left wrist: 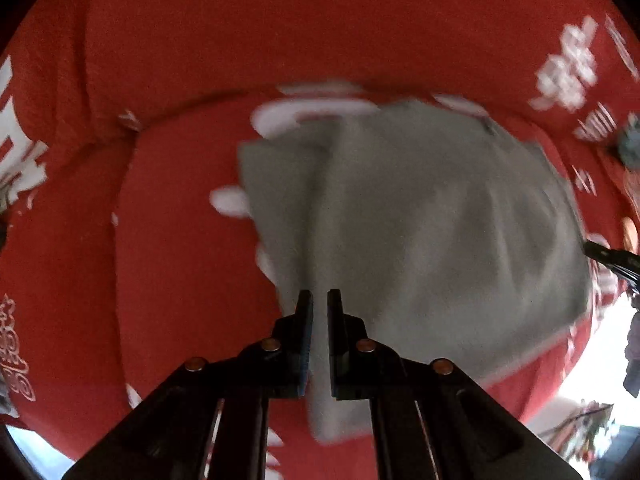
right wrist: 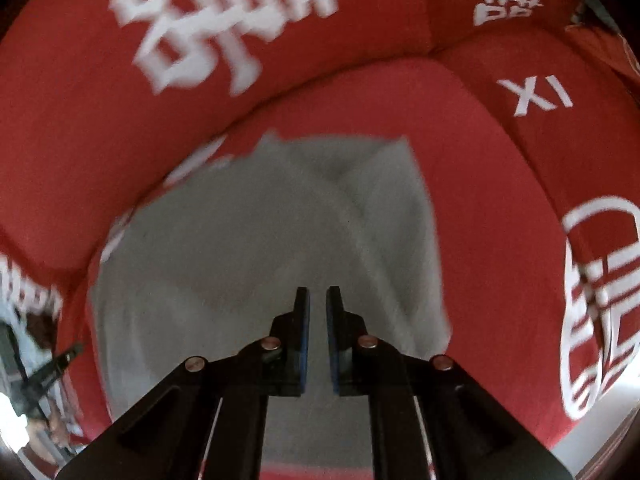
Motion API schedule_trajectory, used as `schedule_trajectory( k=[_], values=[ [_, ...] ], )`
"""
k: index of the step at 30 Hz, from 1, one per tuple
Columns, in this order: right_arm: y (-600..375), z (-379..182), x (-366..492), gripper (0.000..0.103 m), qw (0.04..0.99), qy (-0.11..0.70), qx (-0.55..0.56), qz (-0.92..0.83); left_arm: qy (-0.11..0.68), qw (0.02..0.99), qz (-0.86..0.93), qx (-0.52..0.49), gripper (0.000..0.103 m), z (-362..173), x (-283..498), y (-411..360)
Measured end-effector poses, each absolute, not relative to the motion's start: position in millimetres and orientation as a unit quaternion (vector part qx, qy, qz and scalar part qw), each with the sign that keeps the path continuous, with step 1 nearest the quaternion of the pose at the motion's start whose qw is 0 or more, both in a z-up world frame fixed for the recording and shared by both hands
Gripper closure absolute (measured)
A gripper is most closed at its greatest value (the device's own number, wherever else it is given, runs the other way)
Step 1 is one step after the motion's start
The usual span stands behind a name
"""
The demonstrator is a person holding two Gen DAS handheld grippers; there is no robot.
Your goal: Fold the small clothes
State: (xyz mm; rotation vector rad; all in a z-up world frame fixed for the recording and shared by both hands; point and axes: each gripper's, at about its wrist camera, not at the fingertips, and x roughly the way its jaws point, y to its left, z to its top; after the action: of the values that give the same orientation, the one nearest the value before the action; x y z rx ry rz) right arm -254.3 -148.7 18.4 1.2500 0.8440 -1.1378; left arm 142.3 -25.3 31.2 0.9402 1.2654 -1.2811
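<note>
A small grey garment [left wrist: 420, 216] lies on a red sofa seat; it also fills the middle of the right wrist view [right wrist: 256, 248]. My left gripper [left wrist: 320, 298] is over its near left edge, jaws nearly together with a thin gap, and grey cloth shows through the gap; whether it grips the cloth I cannot tell. My right gripper [right wrist: 318, 294] is over the garment's near part, jaws nearly together in the same way. The right gripper's tip shows at the right edge of the left wrist view [left wrist: 600, 252]. The left gripper shows at the lower left of the right wrist view [right wrist: 60, 360]. Both views are blurred.
The red sofa cover [left wrist: 180, 280] has white printed characters, also seen on its backrest [right wrist: 224, 28]. The backrest [left wrist: 280, 20] rises behind the seat. A second seat cushion [right wrist: 560, 140] lies to the right. Bright floor [left wrist: 592, 360] shows past the seat's edge.
</note>
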Motion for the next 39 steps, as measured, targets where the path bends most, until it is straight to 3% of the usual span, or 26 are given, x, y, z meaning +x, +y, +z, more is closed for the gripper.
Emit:
schedule_trajectory(
  k=[6,10,33,34,37,39],
  values=[
    [-94.7,-0.5,-233.5,0.092,0.575,0.424,0.522,-0.465,0.568,0.5,-0.503,0.417,0.097,-12.0,120.4,12.1],
    [-82.3,-17.0,-242.0,0.096,0.565,0.441,0.522,-0.463,0.559,0.502,-0.516,0.412,0.097,-12.0,121.4,20.4],
    [-63.6,6.3,-317.7,0.094,0.48,0.324,0.613,-0.537,0.564,0.506,-0.505,0.414,0.096,5.5,125.3,48.6],
    [-59.2,6.7,-323.4,0.09,0.476,0.311,0.624,-0.537,0.564,0.506,-0.505,0.413,0.096,6.5,126.6,48.1],
    [-43.2,-0.5,-348.2,0.058,0.444,0.234,0.678,-0.537,0.563,0.506,-0.505,0.414,0.097,10.2,131.0,47.8],
    [-29.1,-13.1,-365.8,0.055,0.418,0.147,0.728,-0.523,0.564,0.504,-0.505,0.417,0.096,8.4,129.7,46.3]
  ],
)
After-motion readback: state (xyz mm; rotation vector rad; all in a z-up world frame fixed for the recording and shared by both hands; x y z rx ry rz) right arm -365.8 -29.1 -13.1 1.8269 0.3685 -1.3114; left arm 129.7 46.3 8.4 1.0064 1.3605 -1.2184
